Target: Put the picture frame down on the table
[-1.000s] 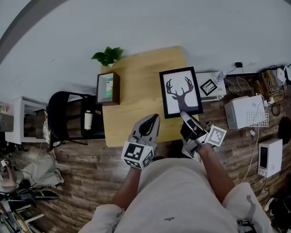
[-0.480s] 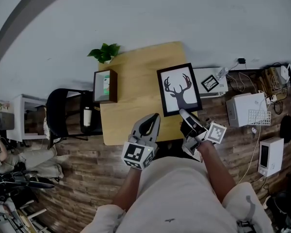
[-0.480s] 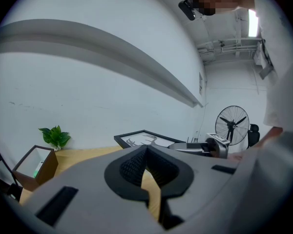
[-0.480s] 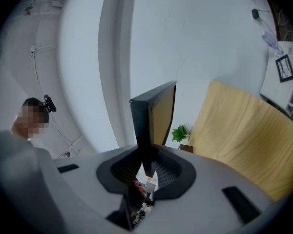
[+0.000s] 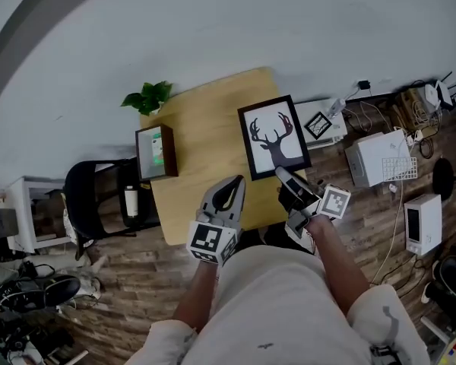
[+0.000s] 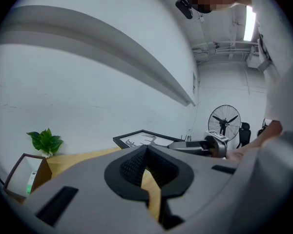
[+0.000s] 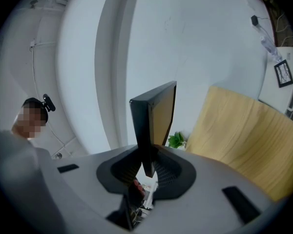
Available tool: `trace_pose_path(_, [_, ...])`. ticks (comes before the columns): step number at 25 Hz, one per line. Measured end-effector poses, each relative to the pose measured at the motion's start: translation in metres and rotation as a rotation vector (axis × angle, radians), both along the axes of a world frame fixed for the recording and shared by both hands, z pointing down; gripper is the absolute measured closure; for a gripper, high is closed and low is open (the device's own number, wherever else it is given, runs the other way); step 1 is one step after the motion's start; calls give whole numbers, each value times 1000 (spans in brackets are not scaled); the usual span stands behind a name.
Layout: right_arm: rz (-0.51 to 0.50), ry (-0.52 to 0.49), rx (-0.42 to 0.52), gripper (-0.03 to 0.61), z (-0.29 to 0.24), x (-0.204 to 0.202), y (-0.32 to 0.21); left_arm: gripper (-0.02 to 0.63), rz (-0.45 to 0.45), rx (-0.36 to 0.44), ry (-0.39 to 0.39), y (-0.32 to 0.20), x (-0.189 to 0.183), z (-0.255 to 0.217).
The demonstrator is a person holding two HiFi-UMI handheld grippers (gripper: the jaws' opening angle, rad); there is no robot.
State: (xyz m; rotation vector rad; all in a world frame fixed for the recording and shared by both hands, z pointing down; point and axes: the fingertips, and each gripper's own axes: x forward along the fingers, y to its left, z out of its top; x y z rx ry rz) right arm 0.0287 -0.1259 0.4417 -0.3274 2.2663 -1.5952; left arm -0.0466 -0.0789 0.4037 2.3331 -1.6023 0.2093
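Pale wood tabletop (image 5: 205, 150) carries the scene. At its near edge the left gripper (image 5: 234, 181) hovers, jaws pressed together with nothing between them. Just right of it, the right gripper (image 5: 280, 172) clamps the frame (image 5: 273, 135) by its near edge. The frame, a deer print, lies roughly level over the tabletop's right edge; whether it touches the wood is unclear. Further back, a box (image 5: 156, 152) stands at the left edge, a plant (image 5: 147, 97) at the far left corner, with a white wall (image 5: 213, 29) behind.

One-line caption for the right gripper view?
Right gripper grips the black picture frame by its edge, wooden table beyond.
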Motion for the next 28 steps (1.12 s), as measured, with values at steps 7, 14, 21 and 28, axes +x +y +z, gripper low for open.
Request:
trace_pose_path(7, [63,18,9,508,0,-11,-10,607,89,16,0,-13,-10,-4])
trace_pose_path(14, [116,33,2,508,16,-32,-24,607,165,-2,6,-27,-24,16])
trace_pose_path(21, [163,13,-46,508,44,-54,-40,607,205,9,-23,-46,-46,35])
trace_pose_path(28, [179,14,-76,508,66,-62,-49,607,218,-5,-15,-62,-50,52])
